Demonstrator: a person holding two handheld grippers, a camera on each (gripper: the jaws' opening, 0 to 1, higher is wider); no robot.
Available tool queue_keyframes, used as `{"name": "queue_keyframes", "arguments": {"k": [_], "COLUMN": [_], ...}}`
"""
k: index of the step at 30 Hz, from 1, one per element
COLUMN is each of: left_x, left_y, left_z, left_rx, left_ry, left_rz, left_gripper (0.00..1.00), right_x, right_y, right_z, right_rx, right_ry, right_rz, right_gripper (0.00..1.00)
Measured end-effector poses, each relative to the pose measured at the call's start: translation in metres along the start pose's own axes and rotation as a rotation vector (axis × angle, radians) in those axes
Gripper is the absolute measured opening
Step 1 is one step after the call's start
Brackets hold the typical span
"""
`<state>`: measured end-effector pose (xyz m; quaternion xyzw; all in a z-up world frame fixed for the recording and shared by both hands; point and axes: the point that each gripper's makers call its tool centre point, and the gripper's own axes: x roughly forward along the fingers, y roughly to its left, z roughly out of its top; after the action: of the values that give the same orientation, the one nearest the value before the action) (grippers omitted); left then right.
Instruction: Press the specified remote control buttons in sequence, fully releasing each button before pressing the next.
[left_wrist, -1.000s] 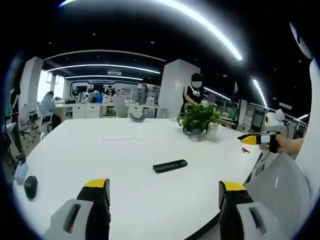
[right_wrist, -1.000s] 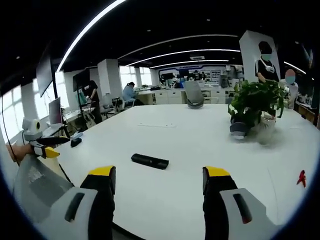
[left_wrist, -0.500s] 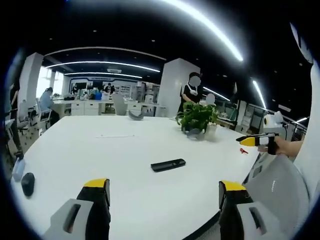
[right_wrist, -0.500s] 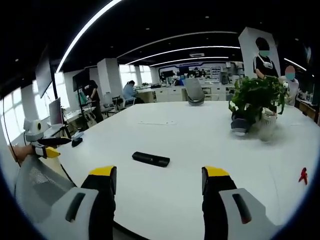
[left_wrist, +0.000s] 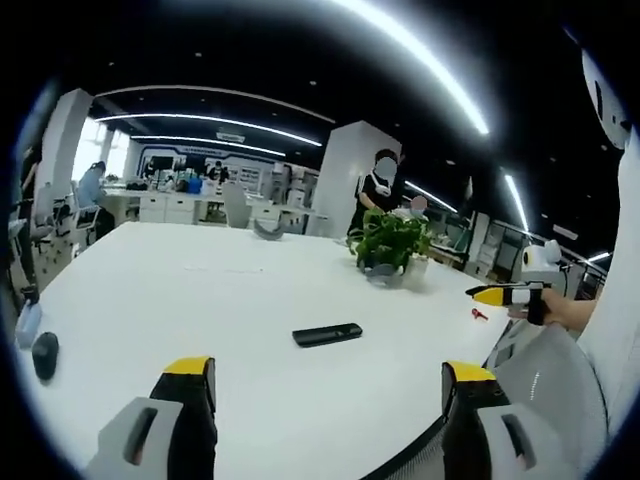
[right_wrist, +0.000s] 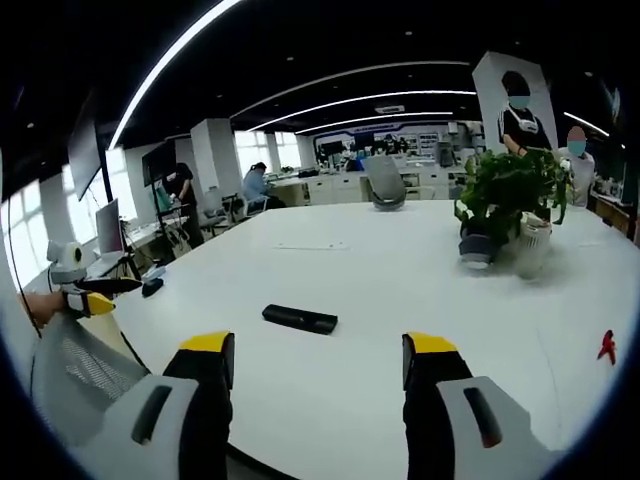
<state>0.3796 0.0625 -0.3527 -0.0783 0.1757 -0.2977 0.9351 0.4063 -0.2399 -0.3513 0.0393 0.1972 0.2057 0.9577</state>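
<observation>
Black remote control (left_wrist: 327, 335) lies flat near the middle of the white table (left_wrist: 180, 300), long side roughly across both views; also in the right gripper view (right_wrist: 299, 319). Nothing touches it.

Left gripper (left_wrist: 325, 400): jaws wide apart, empty, held back over the table's near edge, well apart from the remote. Right gripper (right_wrist: 315, 385): same, jaws spread, empty, remote ahead between the 2 jaw lines but well off.

Risks, as I judge them:
- Both grippers have far to come in; a fast approach with jaws spread could shove the remote across the smooth top instead of pressing it.
- A jaw tip is broad next to a button; it could catch 2 keys at once or land on the wrong one.
- Pressing near 1 end may tip or slide the remote unless the other gripper steadies it.
- Swinging a hand aside could carry the remote out of a view.

Hard to make out:
- Buttons on the remote: too small and dark, none readable, cannot tell which face is up.
- Small red object (right_wrist: 605, 347) near the table's far right edge: unidentifiable.
- Dark object (left_wrist: 44, 355) at the left edge, possibly a mouse.
- Potted plant (right_wrist: 505, 195) hides part of the far table.
- Mesh chair back (left_wrist: 550, 385) cuts off the near table edge.
</observation>
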Motion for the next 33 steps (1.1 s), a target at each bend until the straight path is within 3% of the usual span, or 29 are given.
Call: {"name": "queue_keyframes", "arguments": {"k": [2, 4, 7, 11, 17, 22, 27, 33], "left_x": [0.002, 0.006, 0.02, 0.046, 0.086, 0.113, 0.139, 0.166], "left_y": [-0.01, -0.013, -0.014, -0.013, -0.019, -0.017, -0.019, -0.01], "left_z": [-0.002, -0.007, -0.002, -0.005, -0.013, -0.019, -0.015, -0.016], "left_rx": [-0.043, -0.046, 0.039, 0.173, 0.185, 0.302, 0.315, 0.391], "left_ry": [0.017, 0.084, 0.122, 0.222, 0.339, 0.432, 0.468, 0.53], "left_rz": [-0.074, -0.122, -0.173, -0.245, -0.364, -0.409, -0.435, -0.452], "left_gripper": [1.0, 1.0, 1.0, 1.0, 1.0, 0.96, 0.96, 0.96], "right_x": [0.0, 0.0, 0.0, 0.0, -0.001, -0.001, -0.002, -0.002], "right_y": [0.0, 0.0, 0.001, 0.002, -0.001, -0.002, -0.002, -0.006], "right_z": [0.0, 0.0, 0.0, 0.0, 0.001, 0.0, 0.001, -0.001], "right_rx": [0.002, 0.004, 0.004, -0.001, 0.005, -0.004, -0.012, 0.004], "right_ry": [0.0, 0.0, 0.0, 0.002, -0.007, -0.002, -0.003, 0.004], "right_rz": [0.001, 0.002, 0.008, 0.011, -0.001, -0.007, -0.009, -0.021], "right_gripper": [0.7, 0.7, 0.7, 0.7, 0.69, 0.68, 0.67, 0.65]}}
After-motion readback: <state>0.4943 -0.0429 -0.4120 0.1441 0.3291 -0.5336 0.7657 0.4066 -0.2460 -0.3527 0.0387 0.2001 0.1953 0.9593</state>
